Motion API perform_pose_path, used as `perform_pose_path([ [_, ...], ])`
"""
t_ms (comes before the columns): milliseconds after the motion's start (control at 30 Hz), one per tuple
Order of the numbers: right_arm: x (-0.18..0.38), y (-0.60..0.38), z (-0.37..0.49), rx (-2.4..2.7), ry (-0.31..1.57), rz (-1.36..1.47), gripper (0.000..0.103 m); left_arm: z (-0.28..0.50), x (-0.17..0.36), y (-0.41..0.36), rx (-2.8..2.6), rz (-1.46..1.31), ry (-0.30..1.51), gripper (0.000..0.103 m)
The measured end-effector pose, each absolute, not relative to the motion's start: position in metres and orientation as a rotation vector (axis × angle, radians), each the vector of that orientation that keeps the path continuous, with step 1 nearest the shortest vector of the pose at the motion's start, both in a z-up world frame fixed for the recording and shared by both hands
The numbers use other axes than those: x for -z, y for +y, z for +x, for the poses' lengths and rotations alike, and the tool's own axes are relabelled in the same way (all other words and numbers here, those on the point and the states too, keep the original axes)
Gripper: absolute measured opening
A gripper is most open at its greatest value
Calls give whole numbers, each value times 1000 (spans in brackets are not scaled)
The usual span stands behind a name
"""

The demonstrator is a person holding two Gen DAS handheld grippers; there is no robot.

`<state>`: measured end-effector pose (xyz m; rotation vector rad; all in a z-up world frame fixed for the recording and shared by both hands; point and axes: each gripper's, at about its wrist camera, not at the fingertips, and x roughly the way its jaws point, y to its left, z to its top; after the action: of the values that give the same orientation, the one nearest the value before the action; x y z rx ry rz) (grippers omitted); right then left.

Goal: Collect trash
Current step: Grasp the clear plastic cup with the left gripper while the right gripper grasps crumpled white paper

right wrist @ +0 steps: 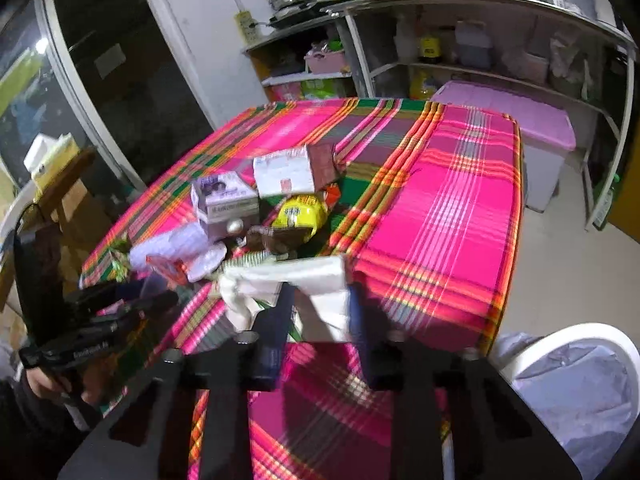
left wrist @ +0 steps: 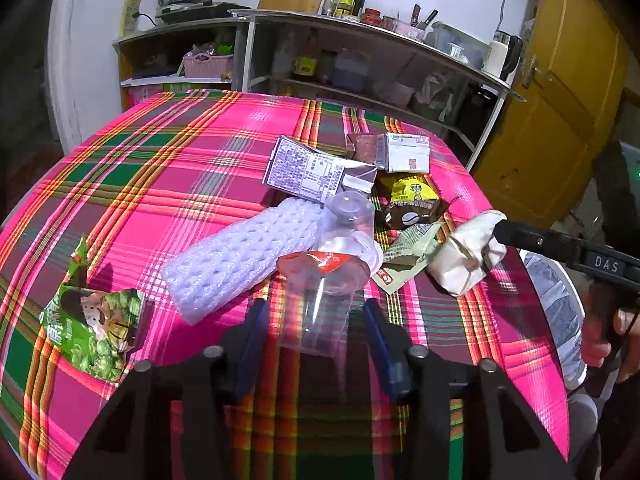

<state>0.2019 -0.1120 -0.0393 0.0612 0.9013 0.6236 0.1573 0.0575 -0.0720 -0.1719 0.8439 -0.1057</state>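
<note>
Pink plaid cloth (left wrist: pixel 168 184) covers the bench, and on it we see the trash laid out across the left wrist view. At lower left lies a green snack bag (left wrist: pixel 94 328), flat on the cloth. Right of it, toward the middle, a white foam sleeve (left wrist: pixel 240 256) lies slanted, its upper end touching a printed carton (left wrist: pixel 308 172). At lower centre our left gripper (left wrist: pixel 316 320) stands partly open, its blue pads either side of a clear plastic cup (left wrist: pixel 320 304) with a red label; we see a gap on each side, so the pads do not seem to press it. Above and right of the cup sit a brown-and-white carton (left wrist: pixel 396 152), a yellow-and-brown wrapper (left wrist: pixel 412 200) and a pale green torn wrapper (left wrist: pixel 408 252). Right of these, a crumpled white paper wad (left wrist: pixel 468 256) is pinched by our right gripper (left wrist: pixel 498 232), which reaches in from the right edge. At far right, past the bench edge, stands a white bin (left wrist: pixel 560 304) lined with a clear bag.

In the right wrist view, the left gripper (right wrist: pixel 132 300) shows at lower left. At centre the right gripper (right wrist: pixel 320 312) is closed narrow on the wad (right wrist: pixel 320 280), pads on both sides, at the near bench edge. The bin (right wrist: pixel 580 380) fills the lower right corner.
</note>
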Motion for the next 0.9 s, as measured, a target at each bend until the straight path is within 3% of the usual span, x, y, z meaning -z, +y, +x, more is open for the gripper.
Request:
perform_pose_path([
  [100, 43, -110, 195, -616, 907, 45, 11, 158, 72, 56, 109, -168, 845, 32],
  [333, 35, -114, 174, -603, 872, 58, 4, 153, 70, 52, 108, -165, 838, 32],
  [900, 9, -145, 111, -512, 780, 116, 3, 116, 39, 30, 160, -160, 768, 32],
])
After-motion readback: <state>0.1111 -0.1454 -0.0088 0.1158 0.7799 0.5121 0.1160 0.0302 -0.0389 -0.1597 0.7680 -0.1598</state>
